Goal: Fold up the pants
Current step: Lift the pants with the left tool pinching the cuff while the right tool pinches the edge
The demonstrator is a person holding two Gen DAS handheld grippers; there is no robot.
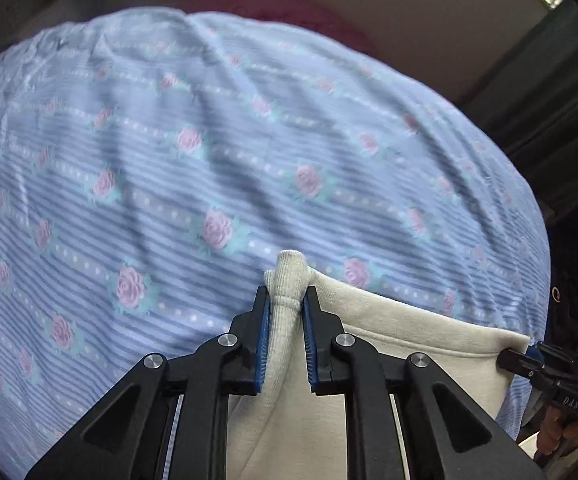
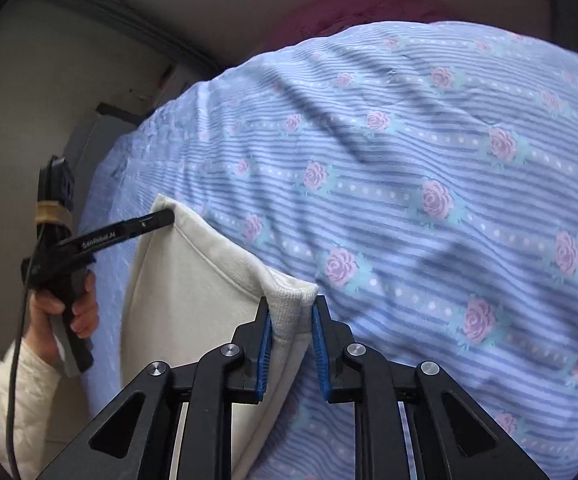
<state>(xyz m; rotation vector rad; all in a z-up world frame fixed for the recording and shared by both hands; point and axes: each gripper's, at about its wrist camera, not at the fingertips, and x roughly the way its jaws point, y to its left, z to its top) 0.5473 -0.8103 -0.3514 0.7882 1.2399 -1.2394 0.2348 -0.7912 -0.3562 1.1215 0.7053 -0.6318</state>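
The cream pants hang stretched between my two grippers above the bed. My left gripper is shut on a bunched ribbed corner of the pants. My right gripper is shut on the other ribbed corner. In the right wrist view the pants run left to the left gripper, held by a hand in a white sleeve. In the left wrist view the right gripper grips the far corner at the right edge. The lower part of the pants is hidden below the fingers.
A blue striped bedsheet with pink roses covers the bed and shows in the right wrist view. A dark red pillow lies at the far end. A pale wall stands left of the bed.
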